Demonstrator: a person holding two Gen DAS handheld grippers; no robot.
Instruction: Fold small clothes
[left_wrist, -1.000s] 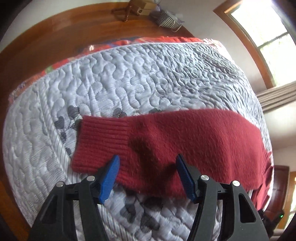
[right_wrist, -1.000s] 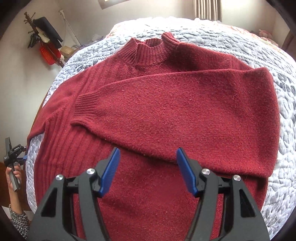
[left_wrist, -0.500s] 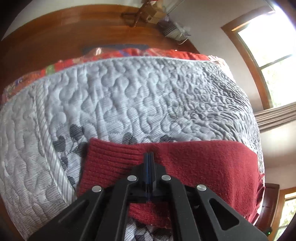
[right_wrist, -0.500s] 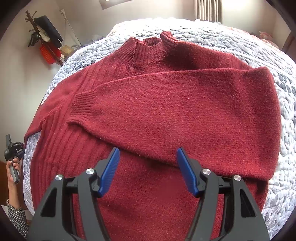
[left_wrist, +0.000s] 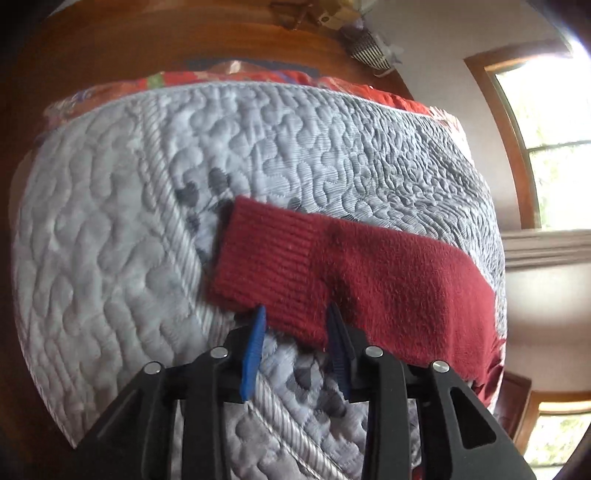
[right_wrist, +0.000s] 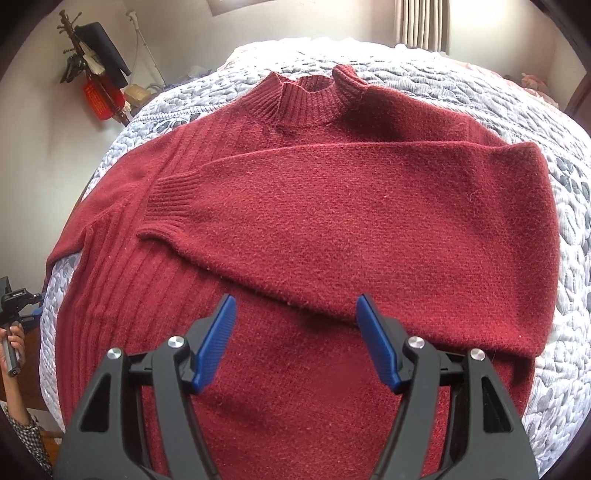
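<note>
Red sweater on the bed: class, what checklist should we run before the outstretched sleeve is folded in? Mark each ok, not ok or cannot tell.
1. Left hand-held gripper closed on cuff: not ok, jaws apart at its edge.
2. Right hand-held gripper free: ok, open above sweater body.
3. Other sleeve folded across chest: ok.
4. The sweater body lies flat on quilt: ok.
5. Left fingers touching cuff: cannot tell.

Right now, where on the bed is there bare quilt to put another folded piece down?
Free: the wide quilt left of the sleeve cuff, out to the wooden headboard, and the strip right of the folded sleeve. Crowded: the middle, covered by the red sweater under the open right gripper.
</note>
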